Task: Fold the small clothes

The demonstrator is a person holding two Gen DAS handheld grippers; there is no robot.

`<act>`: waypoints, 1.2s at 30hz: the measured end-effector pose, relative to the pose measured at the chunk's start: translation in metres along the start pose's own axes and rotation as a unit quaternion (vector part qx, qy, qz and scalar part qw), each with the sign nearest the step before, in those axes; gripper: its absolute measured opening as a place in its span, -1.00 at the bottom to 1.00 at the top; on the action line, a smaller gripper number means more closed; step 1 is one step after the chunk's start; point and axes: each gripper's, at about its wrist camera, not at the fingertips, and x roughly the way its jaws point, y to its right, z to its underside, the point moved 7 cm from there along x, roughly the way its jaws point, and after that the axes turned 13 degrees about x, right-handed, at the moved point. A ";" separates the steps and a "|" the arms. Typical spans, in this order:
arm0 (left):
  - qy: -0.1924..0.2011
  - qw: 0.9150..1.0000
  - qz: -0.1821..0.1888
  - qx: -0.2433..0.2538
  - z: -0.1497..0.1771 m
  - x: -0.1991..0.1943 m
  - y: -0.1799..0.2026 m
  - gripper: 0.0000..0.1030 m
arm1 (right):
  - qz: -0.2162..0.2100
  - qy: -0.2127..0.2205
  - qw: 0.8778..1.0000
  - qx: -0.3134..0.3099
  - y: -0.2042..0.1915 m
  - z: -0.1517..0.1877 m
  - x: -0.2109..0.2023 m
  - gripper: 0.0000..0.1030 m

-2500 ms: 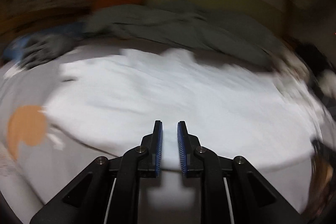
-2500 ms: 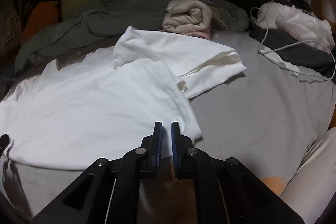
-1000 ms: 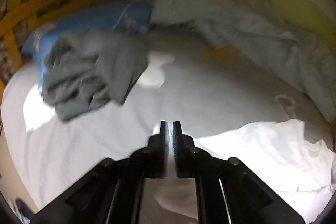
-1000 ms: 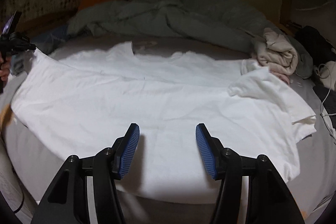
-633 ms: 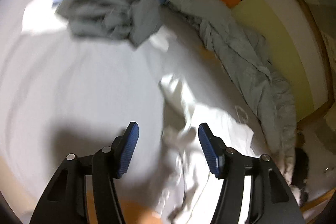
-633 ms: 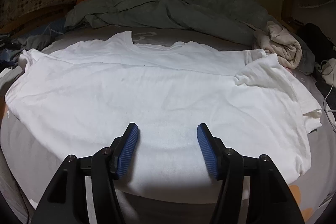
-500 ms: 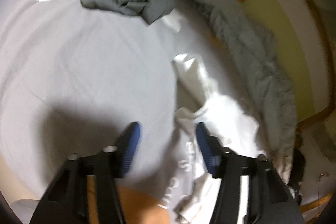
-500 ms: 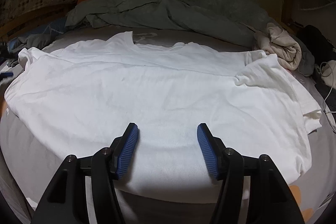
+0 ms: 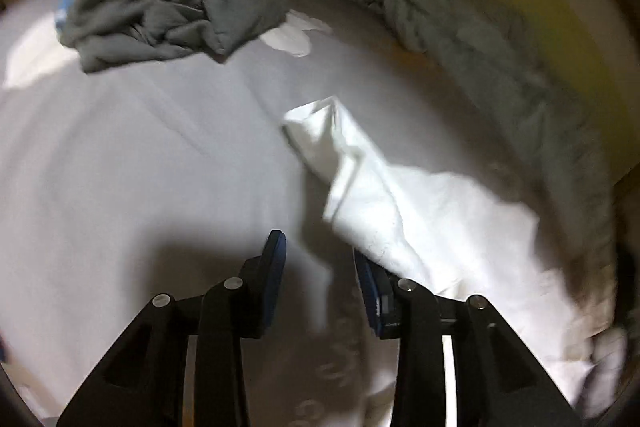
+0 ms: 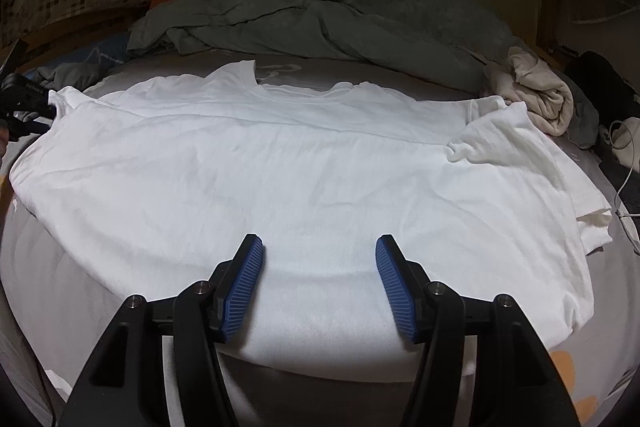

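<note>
In the left wrist view, the left gripper is seen with jaws that have just been opening and now stand apart, empty; the sleeve of the white T-shirt lies just beyond, seemingly let go to rest flat on the bed.

In the right wrist view, the T-shirt is spread across the bed for folding. The right gripper is held over the hem, jaws spread wide, nothing pinched.

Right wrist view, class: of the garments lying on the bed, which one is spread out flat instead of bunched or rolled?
The white T-shirt, spread flat across the bed in front of the right gripper. The beige garment is rolled up; the grey garment is crumpled.
</note>
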 end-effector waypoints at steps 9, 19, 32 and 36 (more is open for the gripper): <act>-0.002 0.997 0.069 -0.038 -0.010 0.016 0.007 -0.26 | 0.002 0.006 1.000 -0.006 0.000 0.002 -0.001 0.18; -0.003 0.997 0.080 0.003 -0.023 0.034 0.032 -0.26 | 0.005 0.013 1.000 -0.014 0.000 0.003 -0.001 0.18; -0.031 0.992 0.125 -0.006 -0.015 0.032 0.036 -0.31 | 0.009 0.023 0.999 -0.023 -0.001 0.005 -0.002 0.19; -0.004 0.992 0.129 0.019 -0.014 0.014 0.042 -0.92 | 0.009 0.025 0.999 -0.024 -0.001 0.005 -0.002 0.20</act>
